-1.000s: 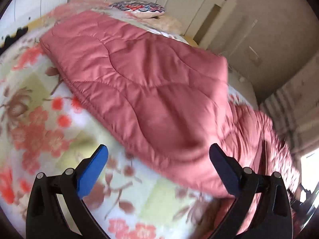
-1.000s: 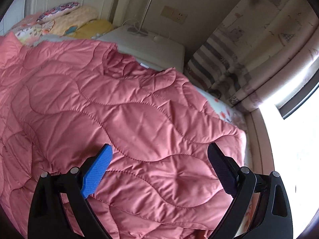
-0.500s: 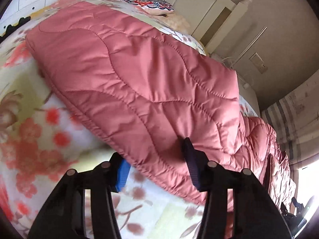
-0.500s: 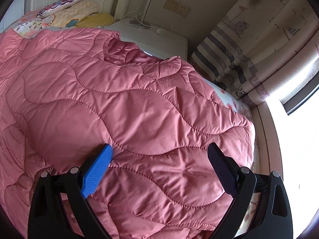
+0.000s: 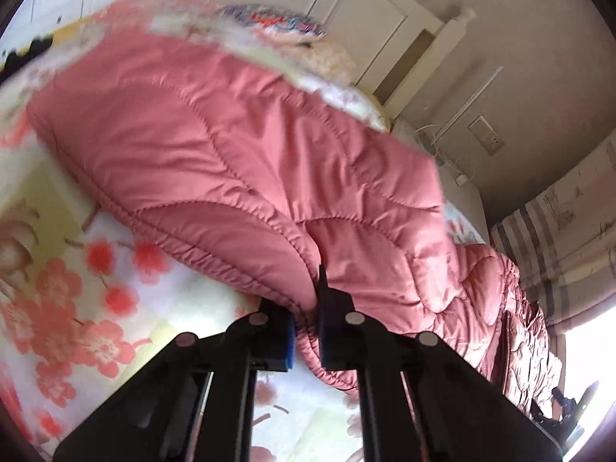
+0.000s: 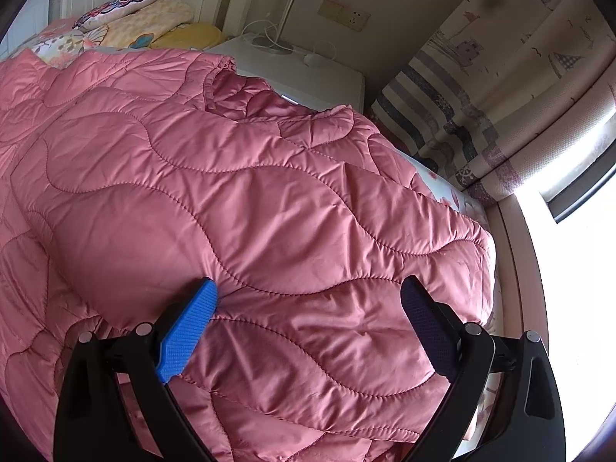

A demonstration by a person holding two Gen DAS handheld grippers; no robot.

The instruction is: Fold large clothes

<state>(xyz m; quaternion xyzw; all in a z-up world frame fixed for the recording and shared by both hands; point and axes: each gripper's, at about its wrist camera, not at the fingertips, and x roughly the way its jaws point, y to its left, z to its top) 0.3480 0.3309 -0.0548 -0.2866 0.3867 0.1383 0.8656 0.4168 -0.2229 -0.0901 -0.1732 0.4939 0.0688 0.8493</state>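
Note:
A large pink quilted garment (image 5: 238, 161) lies spread over a floral bedsheet (image 5: 77, 308). My left gripper (image 5: 306, 319) is shut on the garment's piped hem, which bunches between the blue pads. The fabric rises in a fold just beyond the grip. In the right wrist view the same pink garment (image 6: 246, 208) fills most of the picture. My right gripper (image 6: 308, 308) hangs just over it with its jaws wide open. Its blue pads (image 6: 188, 327) sit close to the fabric, and nothing is pinched between them.
Pillows (image 6: 134, 19) lie at the head of the bed by a white headboard (image 5: 385, 19). A white bedside cabinet (image 6: 308, 73) with cables stands beyond the garment. Striped curtains (image 6: 481, 115) and a bright window (image 6: 569, 269) are on the right.
The left gripper went from wide open to shut, closing on the garment's hem, and the fabric there has lifted slightly. The right gripper stayed open and nearly still.

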